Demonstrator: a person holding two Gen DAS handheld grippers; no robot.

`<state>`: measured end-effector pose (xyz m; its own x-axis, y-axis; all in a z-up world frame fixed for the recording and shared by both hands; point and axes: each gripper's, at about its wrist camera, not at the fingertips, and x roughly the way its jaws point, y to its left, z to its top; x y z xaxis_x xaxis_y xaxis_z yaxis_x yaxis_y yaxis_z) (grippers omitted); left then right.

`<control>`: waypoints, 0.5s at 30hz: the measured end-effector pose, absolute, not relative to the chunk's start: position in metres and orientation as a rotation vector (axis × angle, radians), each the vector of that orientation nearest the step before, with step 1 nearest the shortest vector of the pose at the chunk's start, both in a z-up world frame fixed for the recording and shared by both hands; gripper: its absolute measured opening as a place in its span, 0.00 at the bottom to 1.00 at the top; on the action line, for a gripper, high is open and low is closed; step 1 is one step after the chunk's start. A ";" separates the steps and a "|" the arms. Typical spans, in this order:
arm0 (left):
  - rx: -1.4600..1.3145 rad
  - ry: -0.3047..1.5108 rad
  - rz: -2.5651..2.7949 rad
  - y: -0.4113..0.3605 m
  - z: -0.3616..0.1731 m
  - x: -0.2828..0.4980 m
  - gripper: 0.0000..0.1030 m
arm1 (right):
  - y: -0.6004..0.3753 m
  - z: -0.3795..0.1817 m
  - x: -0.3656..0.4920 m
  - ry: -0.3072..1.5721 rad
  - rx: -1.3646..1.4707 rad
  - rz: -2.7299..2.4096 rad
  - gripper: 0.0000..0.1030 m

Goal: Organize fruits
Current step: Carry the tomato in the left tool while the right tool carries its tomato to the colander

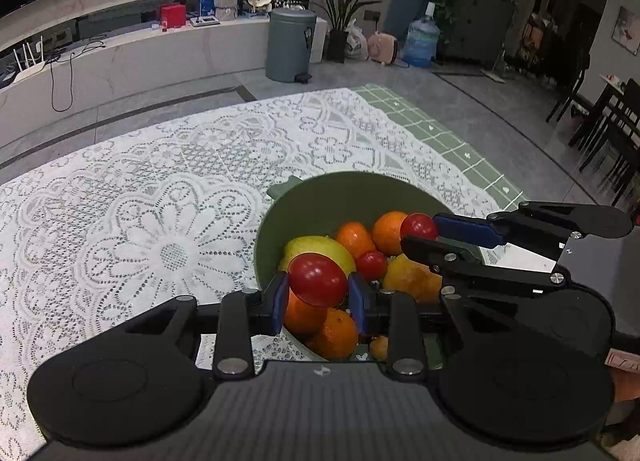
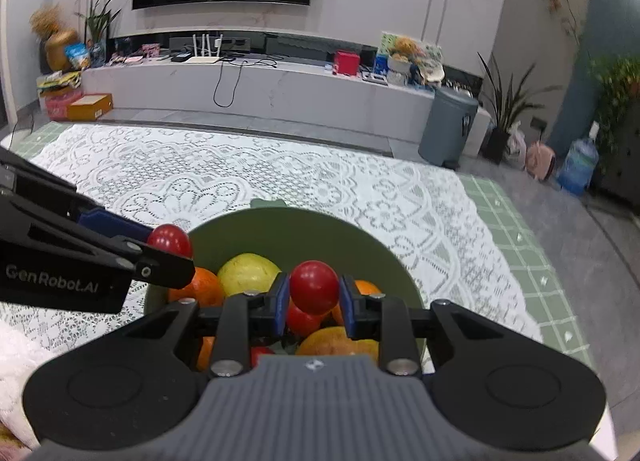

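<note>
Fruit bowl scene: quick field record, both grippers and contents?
left gripper: shut on a red tomato
right gripper: shut on another red tomato
position: both over the green bowl
bowl contents: oranges, lemon, small tomato
surface: white lace tablecloth

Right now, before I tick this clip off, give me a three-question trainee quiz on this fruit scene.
1. True or false: each gripper is shut on a red tomato.
2. Where do the held tomatoes sit relative to the green bowl?
A. over it
B. on the lace cloth far off
C. on the floor
3. Fill in: the largest yellow fruit in the bowl is a ____.

Key
1. True: the left gripper pinches a tomato, and the right gripper pinches another tomato.
2. A.
3. lemon, lying among oranges.
</note>
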<state>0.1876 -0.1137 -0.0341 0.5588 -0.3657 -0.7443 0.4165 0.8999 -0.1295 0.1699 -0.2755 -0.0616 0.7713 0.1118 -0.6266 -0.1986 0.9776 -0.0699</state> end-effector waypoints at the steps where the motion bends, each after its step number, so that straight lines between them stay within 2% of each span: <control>1: 0.066 0.866 -0.462 -0.115 -0.036 0.189 0.34 | -0.277 -0.063 0.172 0.673 -0.118 0.167 0.22; 15: 0.180 0.948 -0.517 -0.144 -0.060 0.188 0.34 | -0.304 -0.074 0.180 0.695 0.063 0.202 0.23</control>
<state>0.1880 -0.1435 -0.0597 0.4727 -0.3425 -0.8119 0.4965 0.8647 -0.0757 0.1805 -0.3043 -0.0739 0.7496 0.2058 -0.6291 -0.1641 0.9785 0.1246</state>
